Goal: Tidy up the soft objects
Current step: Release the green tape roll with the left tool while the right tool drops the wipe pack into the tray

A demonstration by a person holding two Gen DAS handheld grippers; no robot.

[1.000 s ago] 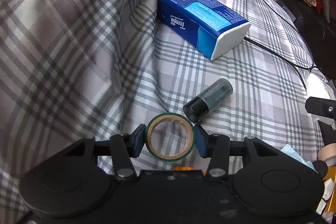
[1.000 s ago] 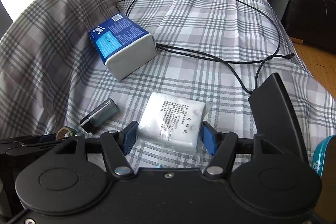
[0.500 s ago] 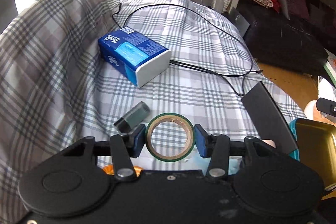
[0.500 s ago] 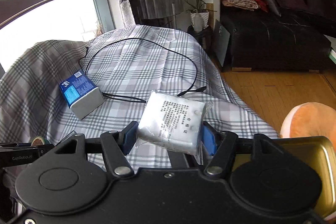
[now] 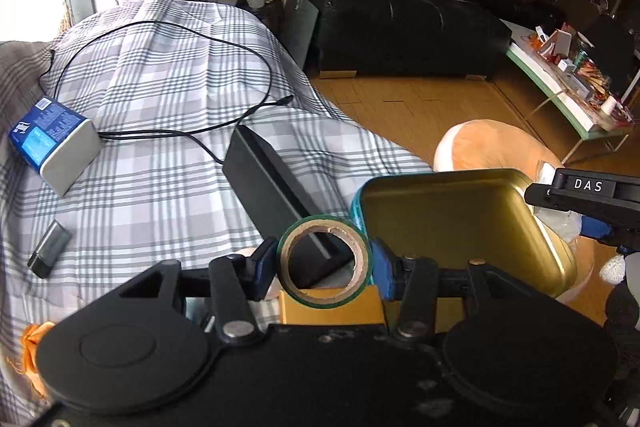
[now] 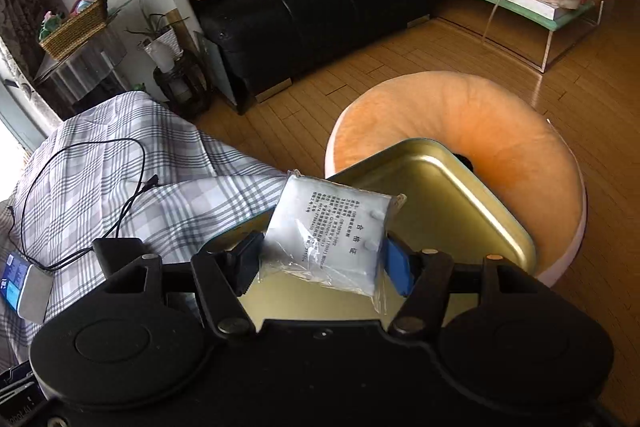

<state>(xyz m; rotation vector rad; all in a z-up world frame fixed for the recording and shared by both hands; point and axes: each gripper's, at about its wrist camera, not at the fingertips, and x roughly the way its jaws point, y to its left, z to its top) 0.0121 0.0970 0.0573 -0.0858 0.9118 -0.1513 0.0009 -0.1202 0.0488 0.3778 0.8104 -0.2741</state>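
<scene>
Left wrist view: both claws have swung off the plaid bed (image 5: 168, 179) to the open gold tin (image 5: 460, 223).
Left claw (image 5: 325, 263) grips the tape roll (image 5: 324, 261) at the tin's near edge; right claw (image 6: 320, 259), pitched down, clamps the white packet (image 6: 328, 231) above the tin, so dropping in looks next.
</scene>
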